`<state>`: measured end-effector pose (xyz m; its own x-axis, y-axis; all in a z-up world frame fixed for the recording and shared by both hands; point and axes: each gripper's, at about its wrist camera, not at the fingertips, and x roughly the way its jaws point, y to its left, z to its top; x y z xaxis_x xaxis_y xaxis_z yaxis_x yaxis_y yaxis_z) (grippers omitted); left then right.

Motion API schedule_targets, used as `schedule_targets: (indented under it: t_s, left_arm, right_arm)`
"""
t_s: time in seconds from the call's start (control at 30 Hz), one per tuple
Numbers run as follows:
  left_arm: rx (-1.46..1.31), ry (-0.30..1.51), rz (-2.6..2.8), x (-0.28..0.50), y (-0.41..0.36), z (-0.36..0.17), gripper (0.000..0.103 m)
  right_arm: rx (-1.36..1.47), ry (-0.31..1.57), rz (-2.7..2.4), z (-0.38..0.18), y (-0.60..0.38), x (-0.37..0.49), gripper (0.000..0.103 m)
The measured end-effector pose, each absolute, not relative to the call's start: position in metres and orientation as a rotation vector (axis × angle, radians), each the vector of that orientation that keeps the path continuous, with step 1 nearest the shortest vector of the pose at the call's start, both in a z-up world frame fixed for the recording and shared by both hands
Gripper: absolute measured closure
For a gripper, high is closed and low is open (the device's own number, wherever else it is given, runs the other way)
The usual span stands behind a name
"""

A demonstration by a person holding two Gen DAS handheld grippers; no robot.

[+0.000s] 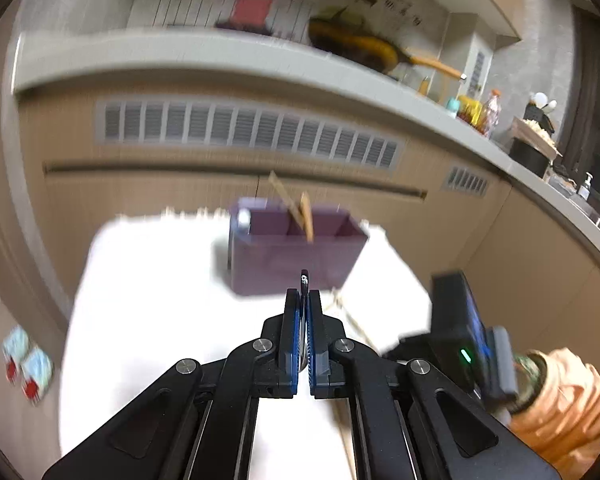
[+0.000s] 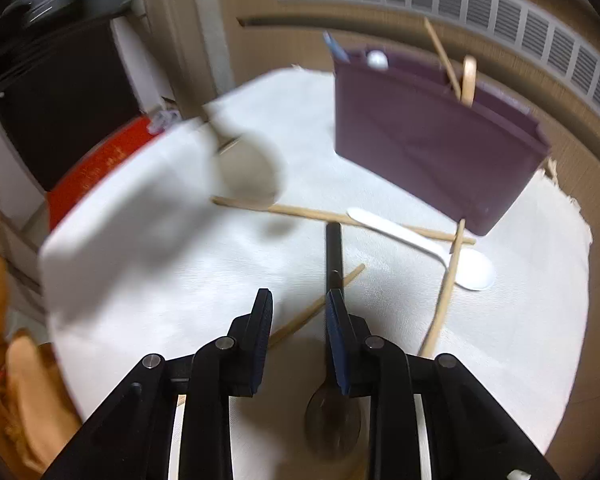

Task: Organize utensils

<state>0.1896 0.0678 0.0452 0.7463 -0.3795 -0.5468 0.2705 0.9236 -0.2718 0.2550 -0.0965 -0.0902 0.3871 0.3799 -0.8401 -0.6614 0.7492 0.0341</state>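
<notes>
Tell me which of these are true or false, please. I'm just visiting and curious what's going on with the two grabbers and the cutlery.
1. The purple box stands on the white cloth. True.
2. The white plastic spoon is inside the box. False: it lies on the cloth.
3. The left gripper is wide open. False: it is shut on a thin dark utensil.
4. The right gripper is open. True.
5. Wooden sticks poke out of the box. True.

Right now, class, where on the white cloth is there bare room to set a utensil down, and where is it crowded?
Bare: the wide left stretch of the cloth, between the red edge and the purple organizer. Crowded: in front of the organizer, where chopsticks, a white spoon and a dark spoon cross.
</notes>
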Motion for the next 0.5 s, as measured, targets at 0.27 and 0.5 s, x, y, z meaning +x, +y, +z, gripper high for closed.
schedule_targets:
  t_s: [0.27,0.5]
  left_arm:
    - [-0.22,0.694,-0.361,0.178,0.079,0.011,0.1]
    - [-0.215,0.701,-0.369,0.175,0.078,0.011,0.1]
  right_arm:
    - [-0.373,0.981,0.599,-0.116,-0.081,0.284,0.077]
    - [-0.324,0.961,0.612,-0.097,-0.09,0.271,0.092]
